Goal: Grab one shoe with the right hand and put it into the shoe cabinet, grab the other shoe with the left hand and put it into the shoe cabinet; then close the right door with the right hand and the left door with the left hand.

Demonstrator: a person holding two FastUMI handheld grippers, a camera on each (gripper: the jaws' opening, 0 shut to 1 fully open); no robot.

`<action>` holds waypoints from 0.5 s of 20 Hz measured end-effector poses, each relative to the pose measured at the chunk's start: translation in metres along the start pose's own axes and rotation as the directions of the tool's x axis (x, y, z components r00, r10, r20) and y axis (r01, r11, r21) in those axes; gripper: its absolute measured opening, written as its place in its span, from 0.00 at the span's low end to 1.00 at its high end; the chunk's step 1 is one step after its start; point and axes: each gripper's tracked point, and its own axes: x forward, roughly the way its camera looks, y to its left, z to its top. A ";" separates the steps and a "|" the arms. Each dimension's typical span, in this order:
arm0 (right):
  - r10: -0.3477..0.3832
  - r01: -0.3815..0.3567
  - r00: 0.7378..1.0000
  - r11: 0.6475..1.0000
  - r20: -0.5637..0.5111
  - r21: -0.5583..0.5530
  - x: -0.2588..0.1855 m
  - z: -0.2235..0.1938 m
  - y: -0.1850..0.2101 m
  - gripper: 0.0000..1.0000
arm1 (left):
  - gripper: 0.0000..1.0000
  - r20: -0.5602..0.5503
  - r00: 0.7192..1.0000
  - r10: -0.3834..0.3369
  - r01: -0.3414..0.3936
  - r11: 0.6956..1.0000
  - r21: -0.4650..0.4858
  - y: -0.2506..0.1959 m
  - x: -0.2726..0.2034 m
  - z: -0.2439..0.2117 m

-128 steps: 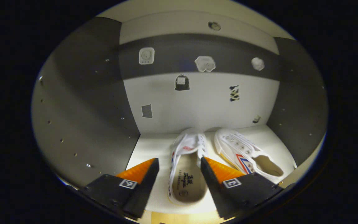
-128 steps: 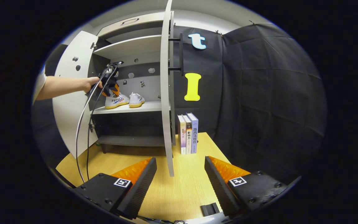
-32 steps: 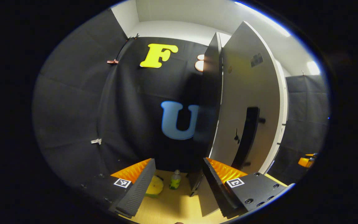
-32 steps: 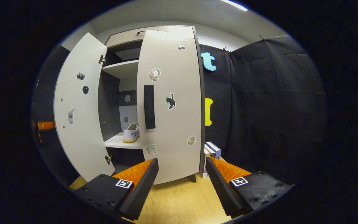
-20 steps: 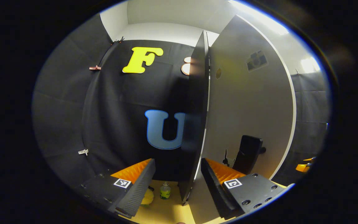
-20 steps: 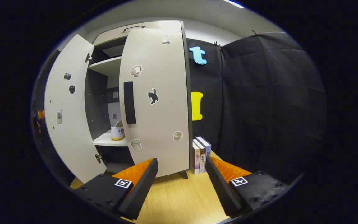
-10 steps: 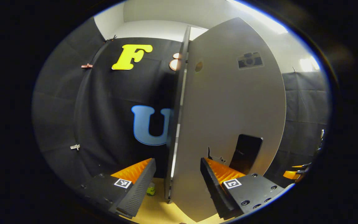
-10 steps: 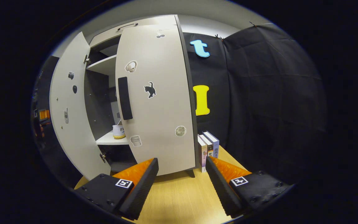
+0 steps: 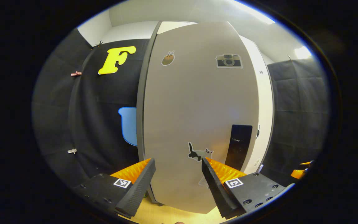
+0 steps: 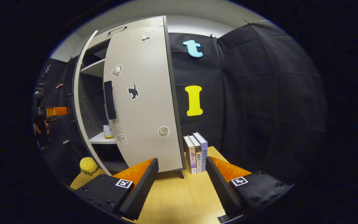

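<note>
The shoe cabinet's pale left door [image 9: 197,118], with stickers and a black handle [image 9: 238,146], faces me close up in the left gripper view. My left gripper [image 9: 177,160] is open just in front of its lower part, holding nothing. In the right gripper view that left door [image 10: 74,102] shows edge-on, partly ajar, and the right door [image 10: 144,102] lies nearly flat against the cabinet front. Through the gap, one white shoe [image 10: 107,131] sits on the shelf [image 10: 99,140]. My right gripper [image 10: 181,159] is open above the table, away from the door. The left gripper [image 10: 56,111] and a hand [image 10: 39,127] sit behind the left door.
Three upright books [image 10: 196,152] stand on the wooden table [image 10: 179,199] right of the cabinet. A yellow plush toy [image 10: 87,165] lies on the table left of the cabinet. The right gripper [image 9: 300,169] peeks in at the far right of the left gripper view.
The left door has swung in toward the cabinet, with the left gripper now facing its outer side. The gap onto the shoes has narrowed. The right door has come nearly flat.
</note>
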 end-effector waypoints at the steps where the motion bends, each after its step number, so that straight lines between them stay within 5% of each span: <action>1: 0.011 -0.011 1.000 1.000 0.004 -0.003 0.001 0.001 -0.003 0.98 | 0.94 0.003 1.000 0.001 -0.001 1.000 -0.005 -0.008 -0.002 0.000; 10: 0.214 -0.216 0.976 0.975 -0.046 -0.056 0.012 -0.020 0.016 0.98 | 0.95 -0.055 0.986 0.155 -0.158 0.987 -0.043 -0.038 -0.083 -0.054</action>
